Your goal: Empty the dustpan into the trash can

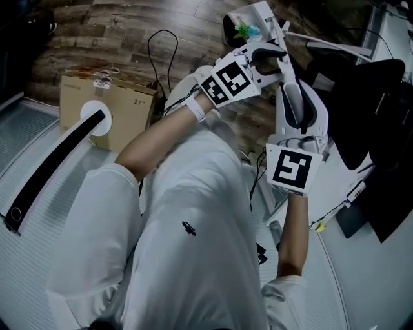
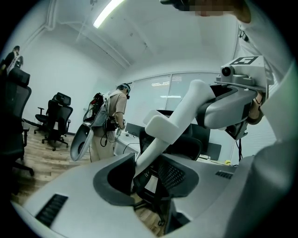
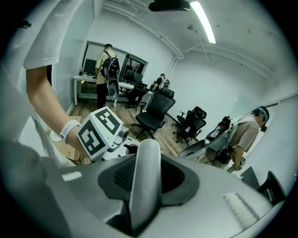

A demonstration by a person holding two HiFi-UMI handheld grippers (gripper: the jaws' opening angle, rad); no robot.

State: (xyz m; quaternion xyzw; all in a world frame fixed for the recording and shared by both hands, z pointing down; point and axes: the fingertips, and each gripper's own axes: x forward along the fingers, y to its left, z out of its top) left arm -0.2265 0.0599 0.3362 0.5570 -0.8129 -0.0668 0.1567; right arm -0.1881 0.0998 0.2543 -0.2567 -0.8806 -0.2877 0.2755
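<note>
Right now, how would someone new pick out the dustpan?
Look at the wood floor across the top of the head view. Just past the left gripper is the dustpan. It is white with green scraps inside, unlike the brown cardboard box and black chair.

You wear a loose white short-sleeved T-shirt (image 1: 193, 193) with a small dark logo (image 1: 188, 228) on the chest, and a white band (image 1: 197, 109) on your left wrist.

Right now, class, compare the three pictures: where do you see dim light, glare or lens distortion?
Head view: dim and dull, the wooden floor dark, far less bending. Left gripper view: strong fisheye, black corners, glare from the ceiling strip light. Right gripper view: the same fisheye bending, another bright ceiling lamp.
</note>
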